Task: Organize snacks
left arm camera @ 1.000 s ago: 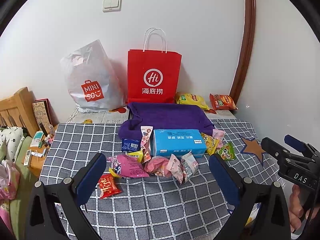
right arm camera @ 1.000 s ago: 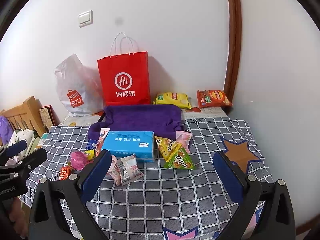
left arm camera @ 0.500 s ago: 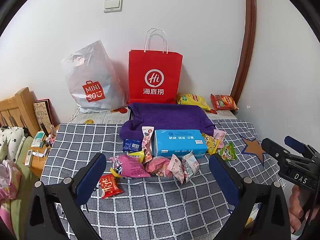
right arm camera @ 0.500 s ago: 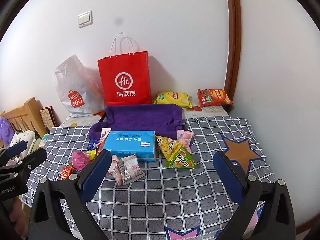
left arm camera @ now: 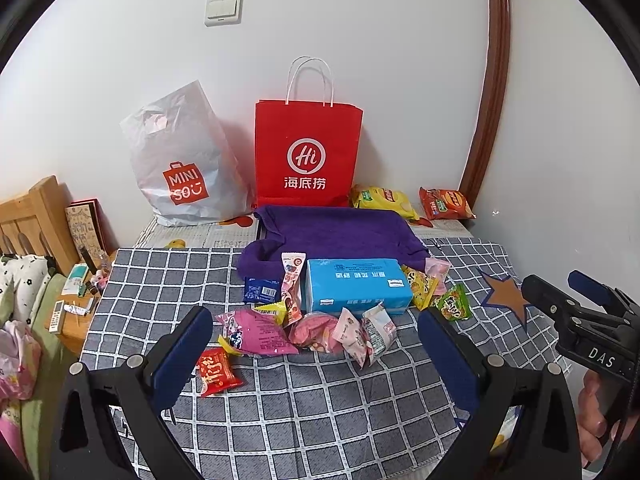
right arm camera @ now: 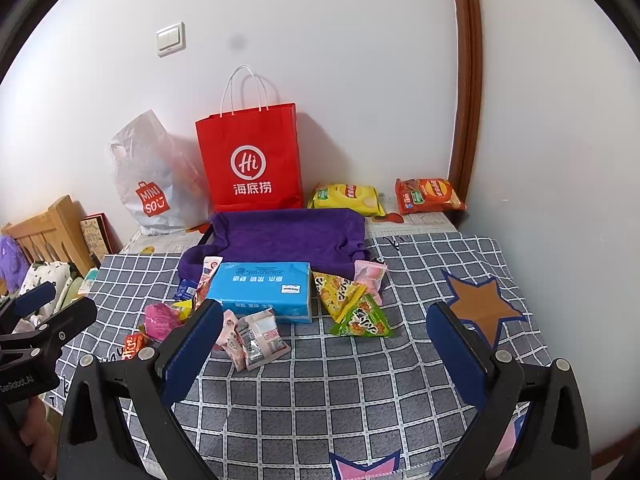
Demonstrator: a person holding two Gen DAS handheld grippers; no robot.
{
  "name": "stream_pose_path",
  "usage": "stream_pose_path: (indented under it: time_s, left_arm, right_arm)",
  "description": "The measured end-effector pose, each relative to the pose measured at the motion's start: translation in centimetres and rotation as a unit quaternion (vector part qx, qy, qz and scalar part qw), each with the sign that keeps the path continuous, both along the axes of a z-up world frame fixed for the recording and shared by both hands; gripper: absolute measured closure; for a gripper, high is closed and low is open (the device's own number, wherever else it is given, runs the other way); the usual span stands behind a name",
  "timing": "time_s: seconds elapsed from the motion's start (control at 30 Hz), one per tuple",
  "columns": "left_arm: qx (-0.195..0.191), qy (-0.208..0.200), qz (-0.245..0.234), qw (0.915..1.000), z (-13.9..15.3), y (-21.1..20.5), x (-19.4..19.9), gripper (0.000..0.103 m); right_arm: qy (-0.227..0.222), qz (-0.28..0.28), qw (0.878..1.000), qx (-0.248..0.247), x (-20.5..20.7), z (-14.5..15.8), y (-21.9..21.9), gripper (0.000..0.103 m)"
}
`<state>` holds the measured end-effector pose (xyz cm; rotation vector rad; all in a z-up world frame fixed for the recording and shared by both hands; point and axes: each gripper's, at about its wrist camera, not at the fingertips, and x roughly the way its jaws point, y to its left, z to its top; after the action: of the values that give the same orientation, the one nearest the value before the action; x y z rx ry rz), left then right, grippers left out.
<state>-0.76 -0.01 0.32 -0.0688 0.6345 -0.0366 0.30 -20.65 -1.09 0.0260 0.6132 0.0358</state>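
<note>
Several small snack packets lie on a grey checked cloth (left arm camera: 320, 400) around a blue tissue box (left arm camera: 356, 292): a pink bag (left arm camera: 260, 332), a red packet (left arm camera: 216, 372), pale pink packets (left arm camera: 368, 334) and a green triangular packet (right arm camera: 362, 320). Two chip bags, yellow (right arm camera: 346, 198) and orange (right arm camera: 428, 196), lie at the back by the wall. My left gripper (left arm camera: 316, 360) is open and empty, held above the near cloth. My right gripper (right arm camera: 324, 356) is open and empty, to the right of the left one.
A red paper bag (left arm camera: 308, 152) and a grey plastic bag (left arm camera: 180, 160) stand against the wall. A purple towel (left arm camera: 336, 232) lies behind the tissue box. A wooden bed frame (left arm camera: 36, 216) and a cluttered side table (left arm camera: 76, 300) sit on the left.
Both grippers have drifted slightly, so the scene shifts a little in each view. Nothing on the cloth has moved and both stay open.
</note>
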Motion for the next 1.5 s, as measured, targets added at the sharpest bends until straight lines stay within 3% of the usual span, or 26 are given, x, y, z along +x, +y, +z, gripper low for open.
stream_pose_path:
  time_s: [1.13, 1.5]
  left_arm:
    - [-0.001, 0.0, 0.002, 1.0, -0.1, 0.4, 0.6, 0.0]
    - [-0.008, 0.025, 0.019, 0.9995, -2.7, 2.1, 2.6, 0.0]
  right_arm:
    - [-0.001, 0.007, 1.0, 0.0, 0.3, 0.0, 0.3, 0.002]
    - [0.038, -0.001, 0.999, -0.011, 2.7, -3.2, -0.9, 0.002]
